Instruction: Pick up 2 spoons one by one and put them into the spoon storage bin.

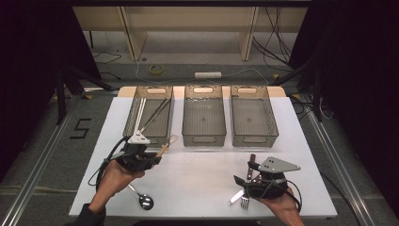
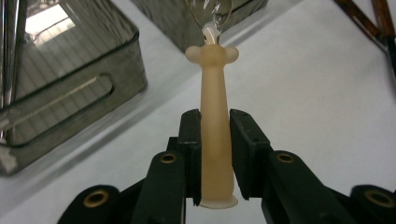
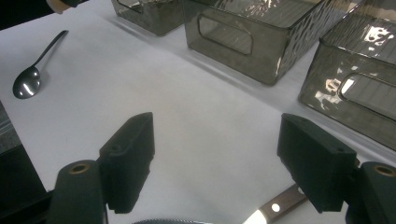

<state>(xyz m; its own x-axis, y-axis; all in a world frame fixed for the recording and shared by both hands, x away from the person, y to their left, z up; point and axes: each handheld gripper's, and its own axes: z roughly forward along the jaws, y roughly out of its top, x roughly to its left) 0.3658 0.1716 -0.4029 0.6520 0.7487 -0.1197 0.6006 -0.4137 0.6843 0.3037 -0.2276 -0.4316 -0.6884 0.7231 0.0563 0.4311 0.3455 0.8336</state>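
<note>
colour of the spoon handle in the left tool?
Pale peach-beige spoon handle, clearest in the left gripper view, clamped by the left tool.

This is a lab recording booth rather than a kitchen. Black curtains [image 1: 28,70] hang on both sides beyond the left gripper [image 1: 141,155] and right gripper [image 1: 251,176]. Past the white table [image 1: 197,188] ahead of them, loose cables [image 1: 277,33], a power strip [image 1: 208,75] and a tape roll [image 1: 157,69] lie on the floor, where a taped "5" [image 1: 80,128] sits left of the left gripper.

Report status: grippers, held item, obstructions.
Left gripper shut on spoon, near left bin. Right gripper open, above knife. Path unobstructed.
</note>
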